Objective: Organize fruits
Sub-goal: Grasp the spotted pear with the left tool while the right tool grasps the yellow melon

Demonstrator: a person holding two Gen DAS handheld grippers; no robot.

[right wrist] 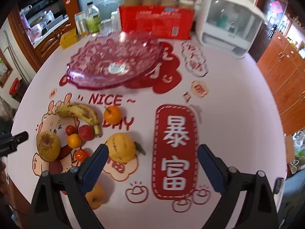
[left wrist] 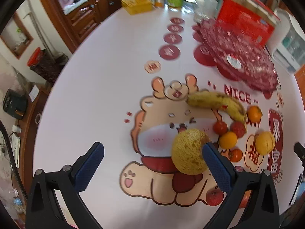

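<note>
Fruit lies loose on the printed tablecloth: a spotted banana, a rough yellow-green melon, a yellow citrus, small oranges and small red fruits. A pink patterned plastic plate sits behind them. My left gripper is open and empty, its right finger next to the melon. My right gripper is open and empty, its left finger beside the yellow citrus.
A red carton, a white appliance, bottles and jars and a yellow box stand at the table's far edge. A red apple and an orange apple lie near the fingers. Wooden cabinets surround the table.
</note>
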